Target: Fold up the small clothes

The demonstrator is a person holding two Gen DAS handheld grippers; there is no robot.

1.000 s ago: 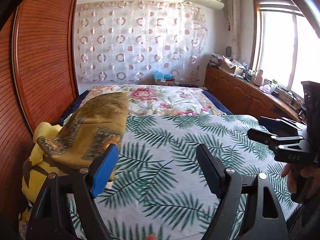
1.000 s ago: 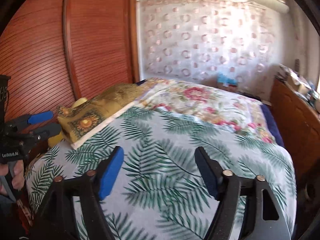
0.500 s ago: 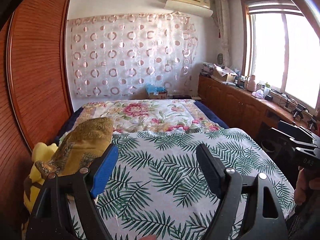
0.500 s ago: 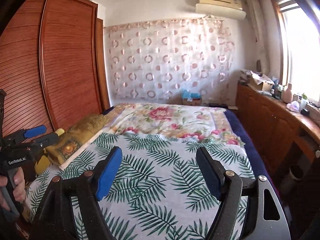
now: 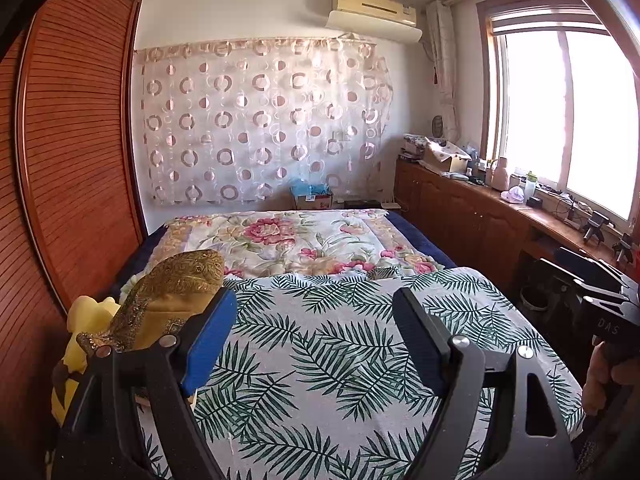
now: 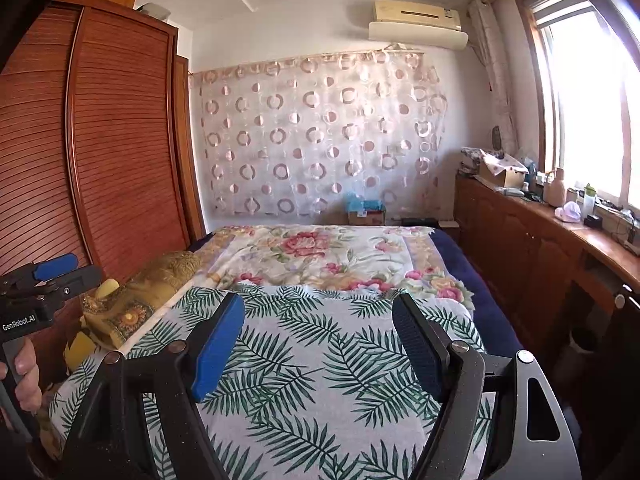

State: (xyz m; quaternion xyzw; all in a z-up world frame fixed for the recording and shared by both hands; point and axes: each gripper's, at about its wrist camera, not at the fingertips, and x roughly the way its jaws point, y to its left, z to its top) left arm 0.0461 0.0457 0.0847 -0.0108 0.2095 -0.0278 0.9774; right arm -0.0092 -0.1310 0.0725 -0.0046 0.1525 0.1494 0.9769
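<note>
A: So, what lies on the bed (image 5: 432,256)?

B: A soft sheet printed with green palm fronds (image 5: 340,352) covers the near half; a quilted floral blanket (image 5: 288,240) in pink and cream covers the far half.

A: And the small clothes?

B: I cannot pick out any. At the left edge sits a mustard-gold cloth with woven brocade borders (image 5: 172,296), humped over something plump and yellow (image 5: 86,314), close against the ribbed wooden wardrobe (image 5: 76,152).

A: The left hand-held gripper (image 5: 312,332)?

B: Its jaws stand wide apart with nothing between them, one pad smooth blue, the other dark and ribbed, above the fronds.

A: The right hand-held gripper (image 6: 318,332)?

B: Equally spread and empty, over the same sheet.

A: Anything on the far wall?

B: A sheer curtain dotted with rings and discs (image 6: 316,140), under a boxy air conditioner (image 6: 418,24).
</note>
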